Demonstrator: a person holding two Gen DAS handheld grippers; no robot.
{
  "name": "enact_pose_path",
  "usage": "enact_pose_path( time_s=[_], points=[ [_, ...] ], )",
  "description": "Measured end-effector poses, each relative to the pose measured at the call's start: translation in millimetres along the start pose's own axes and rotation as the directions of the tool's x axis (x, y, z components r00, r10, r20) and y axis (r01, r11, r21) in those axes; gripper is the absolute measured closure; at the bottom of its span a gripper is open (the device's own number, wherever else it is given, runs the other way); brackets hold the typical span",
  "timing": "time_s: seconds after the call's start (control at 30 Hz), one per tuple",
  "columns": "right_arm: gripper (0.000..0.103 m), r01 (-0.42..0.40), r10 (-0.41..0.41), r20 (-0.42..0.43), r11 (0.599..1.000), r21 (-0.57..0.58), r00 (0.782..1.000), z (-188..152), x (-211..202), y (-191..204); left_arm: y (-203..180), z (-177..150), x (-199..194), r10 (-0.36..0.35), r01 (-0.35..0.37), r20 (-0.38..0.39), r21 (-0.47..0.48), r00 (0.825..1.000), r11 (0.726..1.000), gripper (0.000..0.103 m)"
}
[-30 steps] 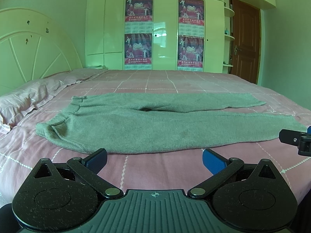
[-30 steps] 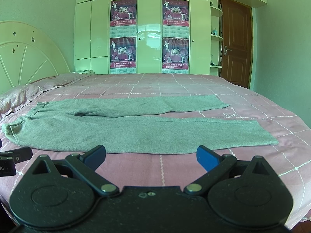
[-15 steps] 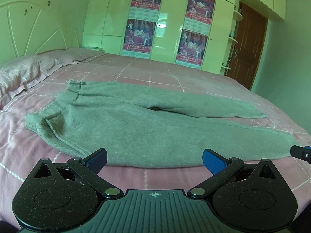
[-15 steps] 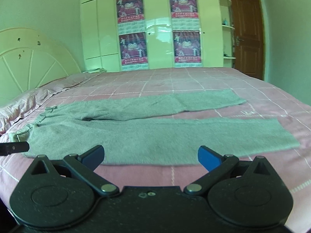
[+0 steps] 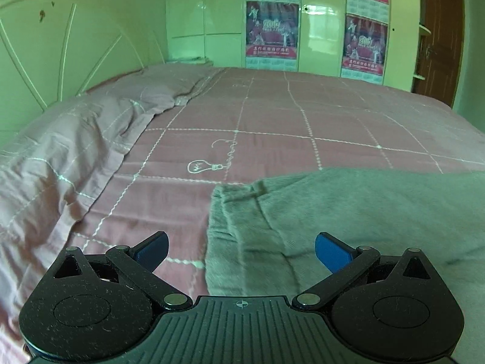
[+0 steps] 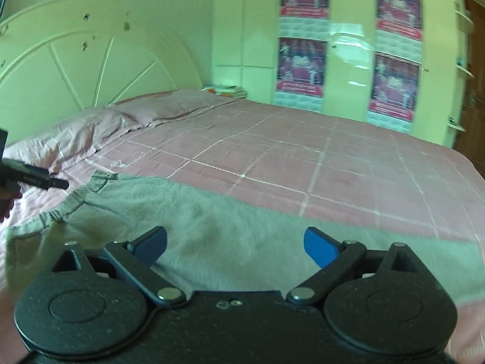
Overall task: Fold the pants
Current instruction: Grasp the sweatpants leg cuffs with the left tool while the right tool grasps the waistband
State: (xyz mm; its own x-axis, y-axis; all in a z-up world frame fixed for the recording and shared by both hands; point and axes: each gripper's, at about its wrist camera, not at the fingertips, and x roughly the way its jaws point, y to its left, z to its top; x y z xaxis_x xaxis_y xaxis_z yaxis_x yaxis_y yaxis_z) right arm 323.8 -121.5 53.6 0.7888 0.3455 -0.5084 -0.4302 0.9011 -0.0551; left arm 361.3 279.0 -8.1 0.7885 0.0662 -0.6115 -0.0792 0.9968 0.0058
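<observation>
Grey fleece pants [image 5: 348, 221] lie flat on the pink bed. In the left wrist view their waistband corner [image 5: 224, 200] is just ahead of my left gripper [image 5: 241, 248], which is open and empty, low over the waist edge. In the right wrist view the pants [image 6: 230, 227] spread across the near bed, waistband [image 6: 75, 200] at the left. My right gripper [image 6: 235, 242] is open and empty, just above the cloth near the seat. The left gripper's tip [image 6: 36, 177] shows at the left edge there. The legs are out of view.
Pink checked bedspread [image 5: 303, 121] covers the bed. Pillows [image 5: 75, 139] lie at the left by the curved headboard [image 6: 91, 60]. A wardrobe with posters [image 6: 303, 39] stands beyond the far side. A brown door [image 5: 439, 36] is at the far right.
Both grippers have moved forward, down and left toward the waist end of the pants. The pants have not moved. Both grippers stay open.
</observation>
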Motion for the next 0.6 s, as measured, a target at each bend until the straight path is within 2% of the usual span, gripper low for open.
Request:
enact_pose_path(
  time_s=[0.03,0.07,0.1,0.13,0.2,0.27,0.37,0.43,0.53,0.6],
  points=[
    [0.025,-0.018,0.018,-0.024,1.0,-0.013,1.0,7,20,-2,7,3,18,-0.016,0.015,-0.02,-0.014,1.0,1.0,0.01],
    [0.028,-0.034,0.033,-0.046,0.999,-0.022,0.998,14,39,-2,14,4,37,-0.023,0.022,-0.049,-0.017,0.999,1.0,0.018],
    [0.037,-0.054,0.052,-0.065,0.998,-0.027,0.997,19,56,-3,16,5,52,-0.023,0.023,-0.071,0.002,0.997,1.0,0.031],
    [0.041,-0.069,0.067,-0.078,0.997,-0.031,0.995,22,73,-4,18,6,63,-0.025,0.026,-0.074,0.012,0.997,1.0,0.032],
    [0.042,-0.089,0.085,-0.097,0.995,-0.041,0.992,29,103,-6,22,9,75,-0.055,0.054,-0.061,-0.016,0.997,0.998,0.032],
    [0.043,-0.12,0.109,-0.123,0.99,-0.078,0.986,35,132,-8,21,16,90,-0.09,0.09,-0.073,-0.003,0.993,0.996,0.032],
    [0.05,-0.137,0.115,-0.178,0.984,-0.116,0.977,38,170,-9,21,23,116,-0.167,0.168,-0.108,-0.008,0.98,0.986,0.032],
    [0.051,-0.129,0.093,-0.222,0.98,-0.153,0.971,38,191,-9,17,27,128,-0.186,0.189,-0.128,0.009,0.974,0.982,0.032],
    [0.058,-0.13,0.073,-0.284,0.974,-0.187,0.956,33,212,-18,18,33,138,-0.229,0.228,-0.133,-0.019,0.964,0.973,0.032],
    [0.059,-0.117,0.053,-0.317,0.975,-0.187,0.947,31,225,-29,16,32,145,-0.235,0.239,-0.142,0.006,0.961,0.971,0.033]
  ],
)
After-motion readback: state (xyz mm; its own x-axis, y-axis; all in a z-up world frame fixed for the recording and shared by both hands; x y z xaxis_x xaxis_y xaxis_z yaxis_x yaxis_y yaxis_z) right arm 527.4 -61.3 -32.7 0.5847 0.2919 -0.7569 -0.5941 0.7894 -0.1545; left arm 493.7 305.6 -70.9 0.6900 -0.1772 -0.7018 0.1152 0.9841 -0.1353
